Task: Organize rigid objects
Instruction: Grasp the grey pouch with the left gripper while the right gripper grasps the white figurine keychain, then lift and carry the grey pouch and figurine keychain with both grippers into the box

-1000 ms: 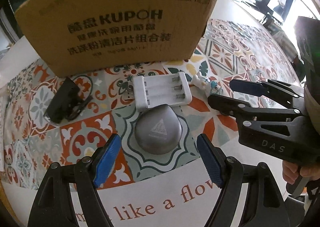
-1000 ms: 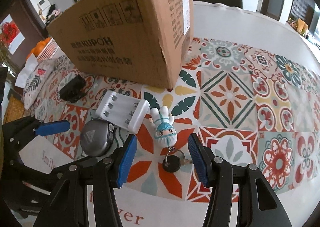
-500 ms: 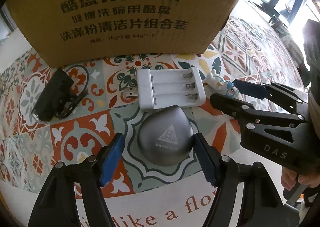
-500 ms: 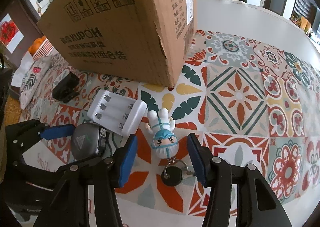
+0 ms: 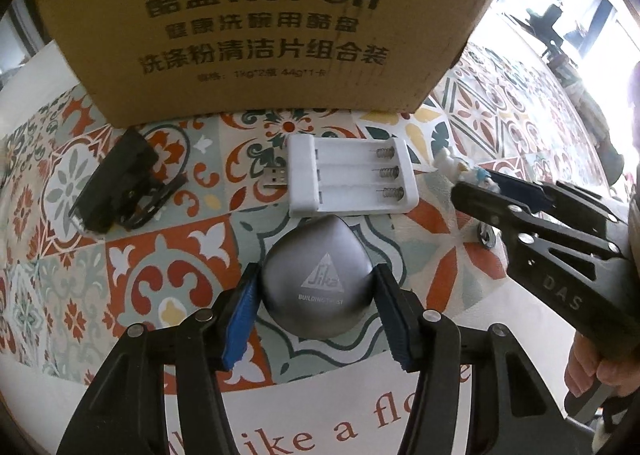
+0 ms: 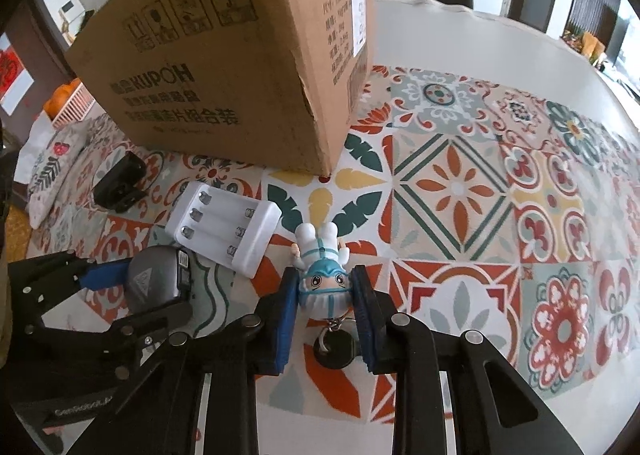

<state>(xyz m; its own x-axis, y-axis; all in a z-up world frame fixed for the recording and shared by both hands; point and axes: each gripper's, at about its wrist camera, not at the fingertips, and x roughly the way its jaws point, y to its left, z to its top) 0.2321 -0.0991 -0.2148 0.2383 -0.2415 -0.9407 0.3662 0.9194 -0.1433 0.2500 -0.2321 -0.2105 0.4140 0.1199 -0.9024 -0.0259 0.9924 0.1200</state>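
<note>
On the tablecloth (image 5: 176,267), the cardboard box (image 5: 260,27) stood at twelve o'clock. Just before it lay the battery charger (image 5: 352,179), with the clip (image 5: 120,183) at nine o'clock of the charger and the figurine (image 6: 322,279) at three. The tape measure (image 5: 316,287) sat at six o'clock, just beside the charger.

Left black two-finger tool with blue pads (image 5: 316,307) is low over the tabletop, both pads pressed against the flanks of the grey rounded case. Right black two-finger tool with blue pads (image 6: 326,299) is down too, its pads tight on either side of the little white-and-blue figurine's head. The right tool sits just right of the left one, and bare fingers (image 5: 600,371) grip its handle.
</note>
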